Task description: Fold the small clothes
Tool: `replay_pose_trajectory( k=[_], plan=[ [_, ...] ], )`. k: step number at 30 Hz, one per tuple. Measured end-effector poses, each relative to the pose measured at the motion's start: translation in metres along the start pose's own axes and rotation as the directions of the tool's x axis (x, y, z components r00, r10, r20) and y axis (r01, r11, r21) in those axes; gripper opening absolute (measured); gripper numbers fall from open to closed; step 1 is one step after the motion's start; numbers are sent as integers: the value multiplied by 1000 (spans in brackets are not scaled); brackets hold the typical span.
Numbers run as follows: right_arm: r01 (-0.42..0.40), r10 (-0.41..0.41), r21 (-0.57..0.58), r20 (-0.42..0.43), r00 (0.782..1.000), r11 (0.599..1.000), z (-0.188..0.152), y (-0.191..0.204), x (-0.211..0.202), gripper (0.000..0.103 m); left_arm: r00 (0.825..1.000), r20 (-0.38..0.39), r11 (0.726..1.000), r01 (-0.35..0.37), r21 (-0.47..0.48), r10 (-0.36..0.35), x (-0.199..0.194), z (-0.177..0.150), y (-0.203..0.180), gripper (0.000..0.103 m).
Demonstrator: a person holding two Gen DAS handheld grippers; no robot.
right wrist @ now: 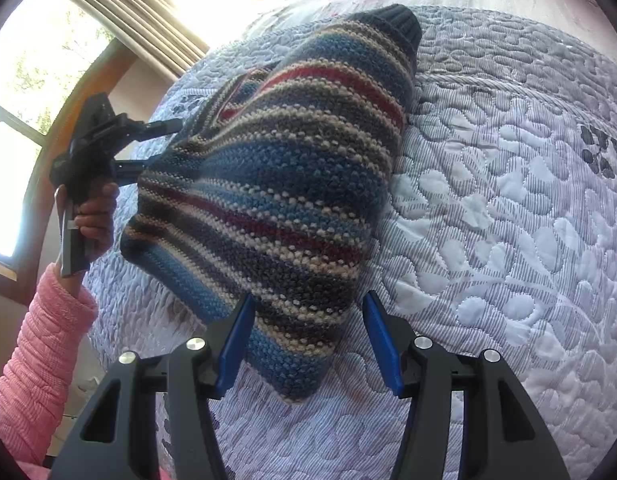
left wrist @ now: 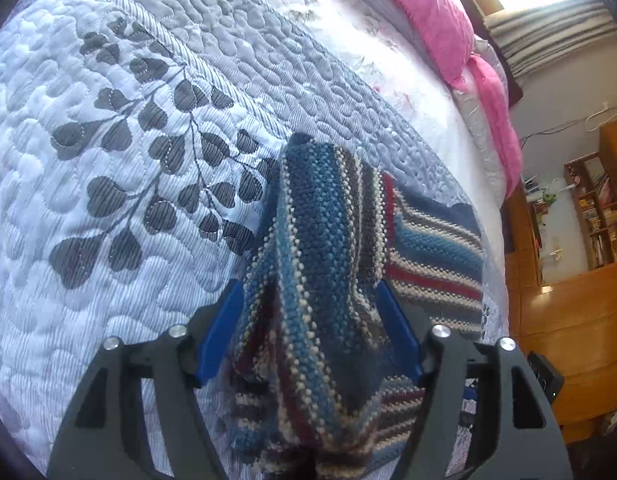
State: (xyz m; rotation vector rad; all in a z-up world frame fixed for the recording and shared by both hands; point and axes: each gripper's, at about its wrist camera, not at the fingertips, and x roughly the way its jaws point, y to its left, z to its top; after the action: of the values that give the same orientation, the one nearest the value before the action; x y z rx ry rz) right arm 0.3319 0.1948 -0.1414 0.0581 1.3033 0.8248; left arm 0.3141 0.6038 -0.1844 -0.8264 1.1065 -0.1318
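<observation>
A knit sweater striped in blue, cream, red and grey lies bunched on the quilted bedspread. My left gripper has its blue fingers wide apart, and a raised heap of the sweater fills the gap and spills over the gripper body. In the right wrist view the sweater spreads broad, its dark ribbed cuff at the far end. One corner hangs between the spread fingers of my right gripper. The left gripper pokes into the sweater's left edge, held by a hand in a pink sleeve.
The grey leaf-patterned quilt extends to the right of the sweater. Pink pillows lie along the bed's far side. A wooden bookshelf stands past the bed edge, and a curtained window is at the left.
</observation>
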Motion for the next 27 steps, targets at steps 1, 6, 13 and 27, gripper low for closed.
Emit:
replay_pose_trajectory(
  k=[1, 6, 13, 27],
  plan=[
    [-5, 4, 6, 3, 1000, 1000, 2, -2, -2, 58, 1000, -10, 1000, 8, 5, -8, -2, -1, 3, 79],
    [-23, 23, 17, 28, 999, 1000, 13, -6, -7, 65, 991, -102, 996, 90, -21, -92, 14, -5, 18, 79],
    [-101, 98, 61, 43, 994, 993, 32, -14, -3, 75, 978, -171, 992, 124, 14, -120, 60, 3, 3, 89],
    [-253, 252, 232, 34, 967, 939, 68, -43, 54, 78, 972, -222, 982, 116, 148, -81, 89, 0, -19, 66]
  ],
)
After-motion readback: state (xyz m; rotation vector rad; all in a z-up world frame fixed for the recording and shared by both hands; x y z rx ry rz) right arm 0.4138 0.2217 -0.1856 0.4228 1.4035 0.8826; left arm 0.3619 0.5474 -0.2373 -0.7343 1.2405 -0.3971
